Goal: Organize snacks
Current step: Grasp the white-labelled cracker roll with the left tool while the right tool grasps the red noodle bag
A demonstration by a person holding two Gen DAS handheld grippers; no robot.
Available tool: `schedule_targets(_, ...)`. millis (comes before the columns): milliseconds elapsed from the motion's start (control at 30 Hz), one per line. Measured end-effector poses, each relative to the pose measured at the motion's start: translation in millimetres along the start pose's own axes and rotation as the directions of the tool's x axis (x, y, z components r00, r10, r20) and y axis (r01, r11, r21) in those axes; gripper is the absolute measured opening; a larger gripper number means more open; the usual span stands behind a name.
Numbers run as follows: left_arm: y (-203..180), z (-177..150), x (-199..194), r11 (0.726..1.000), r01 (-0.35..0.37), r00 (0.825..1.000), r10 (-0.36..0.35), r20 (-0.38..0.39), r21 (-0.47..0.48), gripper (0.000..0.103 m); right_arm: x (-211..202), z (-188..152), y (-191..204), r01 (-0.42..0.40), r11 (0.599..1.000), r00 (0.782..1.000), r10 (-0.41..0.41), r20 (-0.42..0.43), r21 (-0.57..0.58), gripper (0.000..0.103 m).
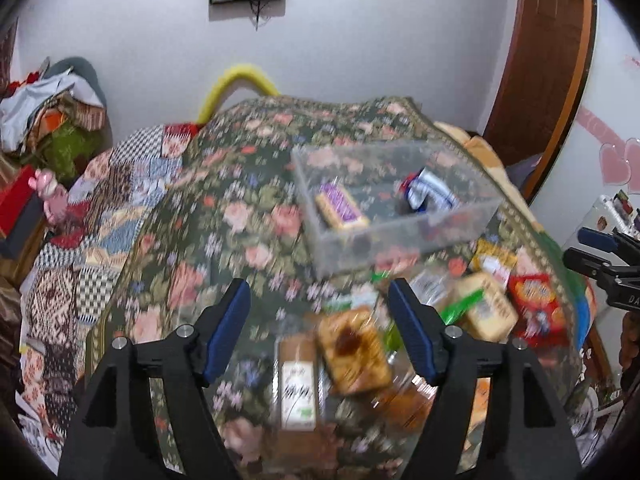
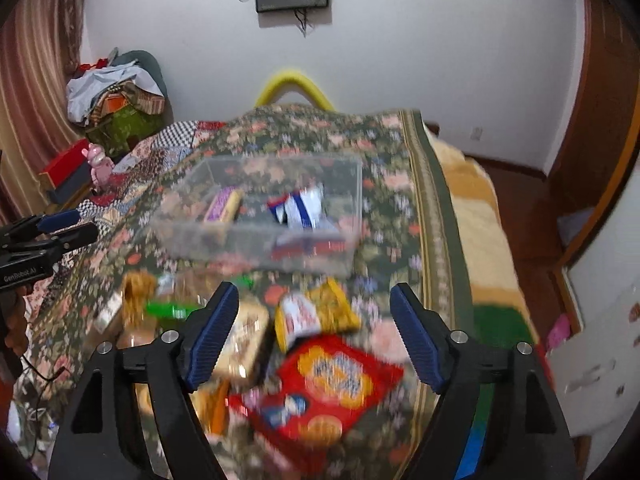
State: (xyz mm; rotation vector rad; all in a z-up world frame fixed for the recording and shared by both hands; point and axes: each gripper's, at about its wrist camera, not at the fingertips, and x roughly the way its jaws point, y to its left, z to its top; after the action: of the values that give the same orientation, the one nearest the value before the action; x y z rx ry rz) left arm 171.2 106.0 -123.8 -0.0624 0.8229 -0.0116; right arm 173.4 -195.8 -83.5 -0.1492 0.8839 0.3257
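Two empty, wide-open grippers, left (image 1: 320, 330) and right (image 2: 314, 334), near bin (image 2: 192, 240); light, crinkly red pack (image 2: 332, 384) likely grips best edgewise.

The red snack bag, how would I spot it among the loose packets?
Start at the clear plastic bin on the floral cloth; the loose snacks lie in front of it. The red snack bag is the packet furthest right, beneath the open right gripper. It alone is bright red, with round yellow biscuit pictures.
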Motion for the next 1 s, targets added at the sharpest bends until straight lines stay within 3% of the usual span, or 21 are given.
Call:
schedule_targets(267,18,-43,25,0.999,-0.018,0.994,0.014,-0.111,-0.036,0.071,29,-39,-16,0.051,0.996,0.993,-0.043,-0.112,0.071,0.085)
schedule_targets(600,24,-80,63,0.999,-0.046,0.975,0.038,-0.22,-0.03,0.07,55,-53,-8,0.053,0.993,0.981,-0.032,-0.19,0.106,0.099)
schedule_targets(733,27,-85,75,0.998,-0.022,0.97,0.006,-0.243,-0.066,0.063,59,-57,-6,0.047,0.992,0.978,-0.022,-0.206,0.116,0.099)
schedule_targets(900,22,-87,76,0.998,-0.038,0.976,0.029,-0.214,-0.042,0.058,61,-61,-19,0.025,0.986,0.976,0.012,-0.219,0.164,0.097)
schedule_targets(1000,22,-87,74,0.998,-0.042,0.98,0.032,-0.198,-0.047,0.043,57,-63,-30,0.023,0.982,0.978,0.016,-0.207,0.187,0.091)
